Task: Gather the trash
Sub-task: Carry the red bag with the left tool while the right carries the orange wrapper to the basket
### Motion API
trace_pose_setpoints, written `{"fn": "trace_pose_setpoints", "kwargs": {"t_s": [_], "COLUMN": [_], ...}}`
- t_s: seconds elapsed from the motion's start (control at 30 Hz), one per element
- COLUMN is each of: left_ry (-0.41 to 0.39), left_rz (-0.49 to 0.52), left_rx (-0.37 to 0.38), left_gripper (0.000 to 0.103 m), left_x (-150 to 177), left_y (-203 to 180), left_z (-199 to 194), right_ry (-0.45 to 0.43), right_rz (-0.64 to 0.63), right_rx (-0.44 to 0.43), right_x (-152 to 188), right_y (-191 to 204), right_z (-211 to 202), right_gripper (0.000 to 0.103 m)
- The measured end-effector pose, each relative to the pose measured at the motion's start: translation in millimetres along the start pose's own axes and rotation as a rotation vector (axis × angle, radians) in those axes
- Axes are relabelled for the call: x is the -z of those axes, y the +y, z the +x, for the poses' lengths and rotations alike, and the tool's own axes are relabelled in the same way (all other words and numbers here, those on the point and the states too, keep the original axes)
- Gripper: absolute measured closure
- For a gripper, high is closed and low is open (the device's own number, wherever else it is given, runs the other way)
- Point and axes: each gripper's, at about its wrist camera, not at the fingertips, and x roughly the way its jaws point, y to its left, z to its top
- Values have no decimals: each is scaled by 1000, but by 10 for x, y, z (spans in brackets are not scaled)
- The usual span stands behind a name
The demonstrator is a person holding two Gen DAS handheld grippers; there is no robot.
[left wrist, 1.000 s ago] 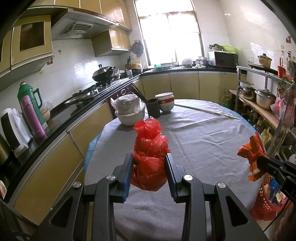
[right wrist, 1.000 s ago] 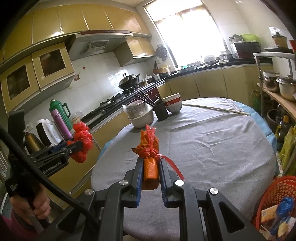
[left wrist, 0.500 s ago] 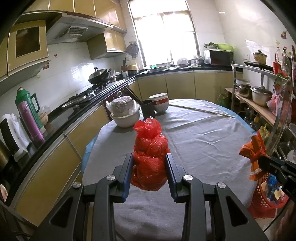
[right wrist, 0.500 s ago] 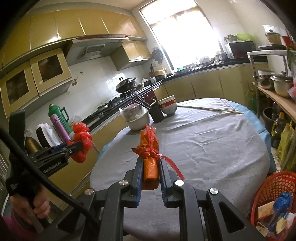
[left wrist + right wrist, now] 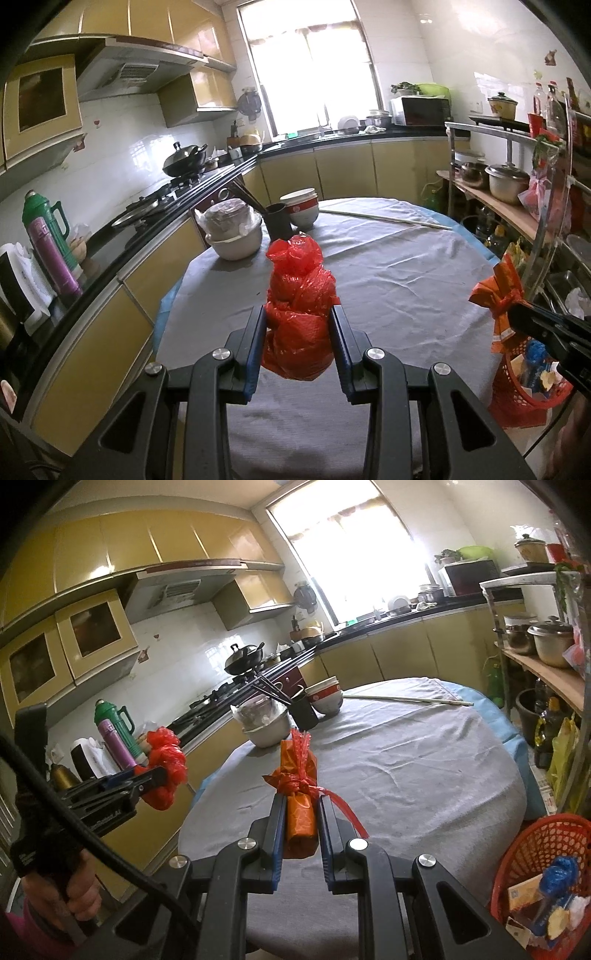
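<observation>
My left gripper [image 5: 298,325] is shut on a knotted red plastic bag [image 5: 300,295], held upright in the air above the near edge of the round grey-clothed table [image 5: 399,280]. In the right wrist view that bag [image 5: 164,768] shows at the left, in the gripper a hand holds. My right gripper [image 5: 301,810] is shut on an orange wrapped packet [image 5: 300,797] tied with a red ribbon. The same packet [image 5: 498,299] appears at the right edge of the left wrist view. A red mesh basket [image 5: 535,853] with several scraps stands low to the table's right.
At the table's far side stand a covered white bowl [image 5: 234,230], a dark cup [image 5: 279,221], stacked bowls [image 5: 301,206] and a long thin stick [image 5: 384,218]. A counter with flasks [image 5: 48,236] and a stove runs along the left. A shelf rack with pots [image 5: 506,181] lines the right.
Both grippers have drifted slightly with their loads still held; the table and counter shift a little in view. The grips look the same.
</observation>
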Motion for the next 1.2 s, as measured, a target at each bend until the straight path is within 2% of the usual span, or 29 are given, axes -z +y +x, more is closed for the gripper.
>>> {"fn": "trace_pose_setpoints", "kwargs": {"t_s": [1.2], "left_ry": [-27], "left_rz": [110], "left_rx": [55], "left_gripper": [67], "left_x": [-58], "left_y": [-613], "left_z": [-165], "right_ry": [-60], "right_rz": [101], "right_rx": [6], "right_x": [54], "right_y": [-381], "right_z": [-414], "right_gripper": [85]}}
